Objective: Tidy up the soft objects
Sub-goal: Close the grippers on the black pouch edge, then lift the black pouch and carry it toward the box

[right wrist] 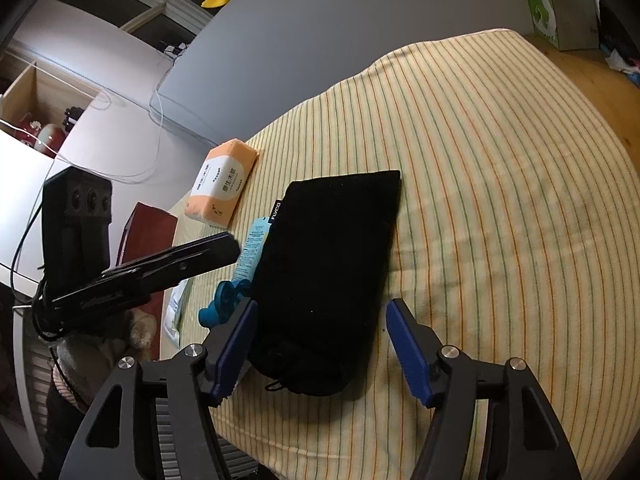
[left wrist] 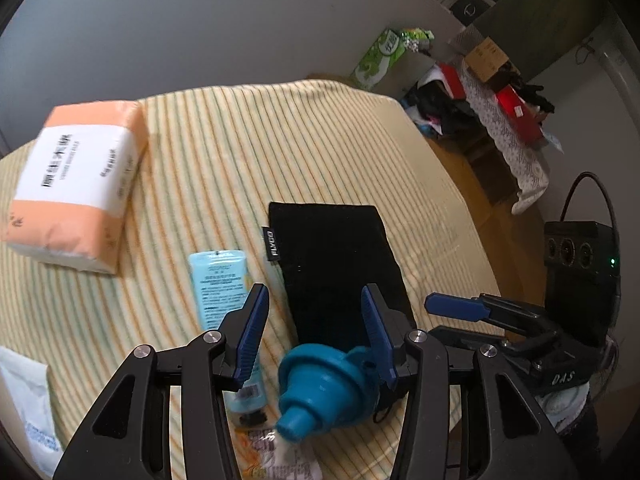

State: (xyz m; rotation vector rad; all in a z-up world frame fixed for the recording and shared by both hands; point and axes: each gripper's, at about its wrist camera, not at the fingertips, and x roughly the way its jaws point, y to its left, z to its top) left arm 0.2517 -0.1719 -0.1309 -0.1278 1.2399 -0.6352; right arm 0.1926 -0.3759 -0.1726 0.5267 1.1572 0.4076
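A black fabric pouch (left wrist: 336, 264) lies on the yellow striped cloth (left wrist: 240, 152). My left gripper (left wrist: 316, 320) hovers open over the pouch's near left corner, its pads touching nothing. A teal funnel-shaped item (left wrist: 320, 384) sits close under it, with a light blue tube (left wrist: 218, 280) to its left. An orange and white tissue pack (left wrist: 76, 184) rests at the far left. In the right wrist view, my right gripper (right wrist: 320, 340) straddles the near end of the pouch (right wrist: 328, 264). Its left pad is at the pouch's edge and its right pad stands clear, so it is open.
A white packet (left wrist: 28, 408) and a printed sachet (left wrist: 280, 456) lie at the cloth's near edge. A green tissue box (left wrist: 376, 60) and a heap of clutter with red boxes (left wrist: 516, 112) stand beyond the far right. A grey wall backs the cloth.
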